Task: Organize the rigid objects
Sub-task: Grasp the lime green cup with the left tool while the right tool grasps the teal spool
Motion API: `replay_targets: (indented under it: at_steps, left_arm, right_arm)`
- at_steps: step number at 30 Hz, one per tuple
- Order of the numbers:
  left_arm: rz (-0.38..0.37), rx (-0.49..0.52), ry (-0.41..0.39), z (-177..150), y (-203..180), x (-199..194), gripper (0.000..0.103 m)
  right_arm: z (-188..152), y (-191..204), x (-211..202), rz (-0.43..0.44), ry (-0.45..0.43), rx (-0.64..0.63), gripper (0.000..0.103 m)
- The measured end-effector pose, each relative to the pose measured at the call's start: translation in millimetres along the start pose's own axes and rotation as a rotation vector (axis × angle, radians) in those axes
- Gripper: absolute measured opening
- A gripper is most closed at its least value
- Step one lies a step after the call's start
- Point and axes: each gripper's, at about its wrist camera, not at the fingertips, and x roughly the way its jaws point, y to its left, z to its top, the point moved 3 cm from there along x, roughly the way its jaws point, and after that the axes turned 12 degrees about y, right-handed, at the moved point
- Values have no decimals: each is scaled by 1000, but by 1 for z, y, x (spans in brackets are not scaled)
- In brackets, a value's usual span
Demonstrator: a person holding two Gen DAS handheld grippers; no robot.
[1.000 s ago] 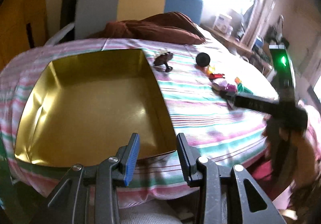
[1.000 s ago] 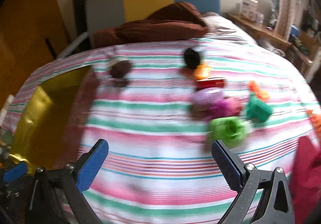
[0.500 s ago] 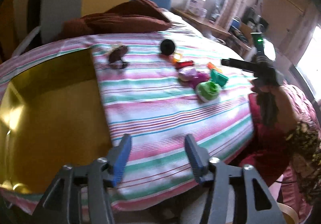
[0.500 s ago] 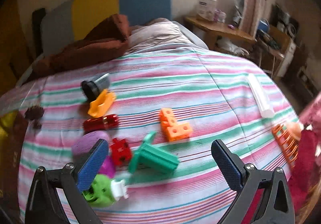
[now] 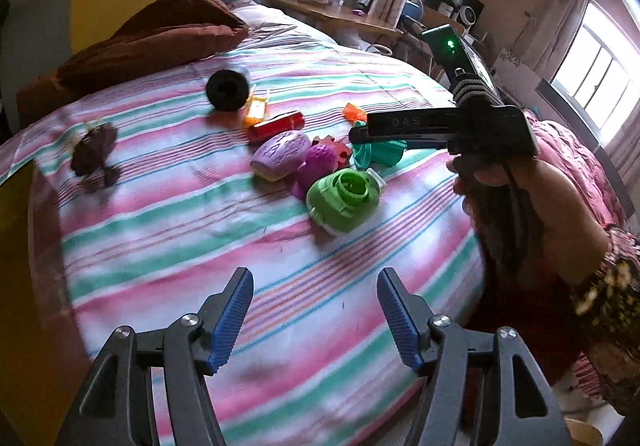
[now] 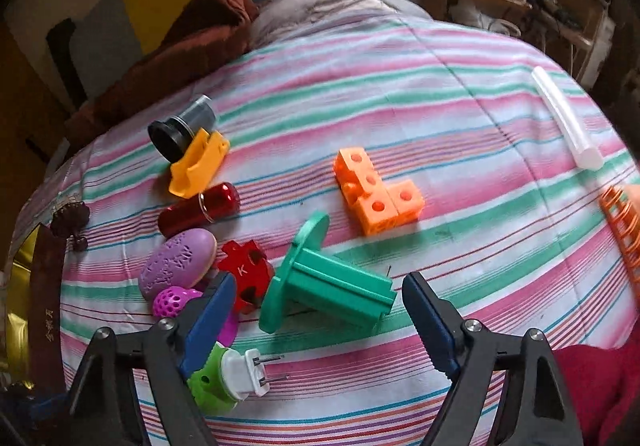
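Note:
Small rigid toys lie on a striped bedspread. My right gripper (image 6: 316, 294) is open just in front of a teal flanged piece (image 6: 320, 282), which lies between its fingertips. Around it lie a red puzzle piece (image 6: 246, 270), a purple egg (image 6: 180, 260), a green plug-in device (image 6: 224, 378), orange cubes (image 6: 376, 192), a red cylinder (image 6: 200, 210), a yellow clip (image 6: 200, 162) and a black cup (image 6: 180, 128). My left gripper (image 5: 316, 298) is open and empty above bare bedspread, short of the green device (image 5: 344, 198). The right gripper (image 5: 360, 134) shows there over the teal piece.
A gold tin (image 6: 18, 286) is at the far left edge. A white tube (image 6: 568, 124) and an orange wire basket (image 6: 624, 230) lie at the right. A brown pillow (image 5: 152, 30) lies at the back. A dark brown figurine (image 5: 94, 150) lies left.
Both grippers swung right, away from the gold tin toward the toy cluster. The right gripper came down close to the teal piece. The left gripper opened wider.

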Motion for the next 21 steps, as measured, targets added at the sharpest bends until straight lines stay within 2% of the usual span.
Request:
replay_targets:
  at_steps: [2, 3, 5, 8, 12, 15, 21]
  left_arm:
    - [22, 29, -8, 7, -4, 11, 65]
    - [30, 44, -9, 11, -6, 15, 65]
    - [29, 64, 6, 18, -10, 24, 65]
    - [-3, 80, 16, 29, -13, 36, 65]
    - [73, 152, -7, 46, -21, 47, 66]
    - [97, 235, -25, 57, -29, 57, 67]
    - [59, 273, 19, 60, -35, 81, 69]
  right_arm:
    - [0, -1, 6, 25, 23, 19, 78]
    - [-1, -2, 10, 40, 36, 31, 68]
    - [-1, -5, 11, 60, 44, 47, 64]
    - [-3, -9, 9, 80, 47, 74, 63]
    - [-4, -18, 4, 137, 48, 113, 61]
    - [-6, -23, 3, 169, 53, 141, 61]
    - [-5, -22, 2, 169, 55, 140, 61]
